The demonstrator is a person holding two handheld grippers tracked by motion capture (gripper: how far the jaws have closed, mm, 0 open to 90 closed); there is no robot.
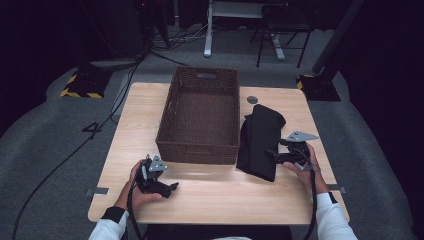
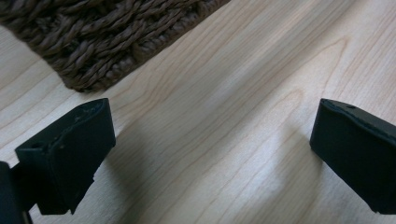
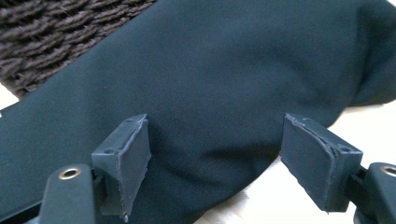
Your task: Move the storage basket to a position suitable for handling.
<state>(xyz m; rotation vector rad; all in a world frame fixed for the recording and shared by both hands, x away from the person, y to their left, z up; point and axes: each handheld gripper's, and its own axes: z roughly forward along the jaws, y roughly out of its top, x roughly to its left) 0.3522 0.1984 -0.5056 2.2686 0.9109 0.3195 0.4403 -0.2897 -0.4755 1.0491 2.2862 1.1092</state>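
A folded black cloth (image 1: 260, 140) lies on the wooden table (image 1: 135, 130), right beside a brown woven basket (image 1: 197, 147). My right gripper (image 1: 273, 154) reaches in from the right at the cloth's near edge. In the right gripper view its jaws stand apart at the right gripper (image 3: 217, 158), with the black cloth (image 3: 224, 70) spread between and behind them and no pad pressing on it. My left gripper (image 1: 171, 188) rests low at the front left of the table. Its jaws are open over bare wood at the left gripper (image 2: 210, 154), close to the basket's corner (image 2: 107, 42).
The basket's woven wall (image 3: 56, 32) borders the cloth on its far side. A small round grommet (image 1: 252, 100) sits in the tabletop behind the cloth. Bare wood stretches left of the basket and along the front edge. Cables, stands and a chair occupy the floor beyond.
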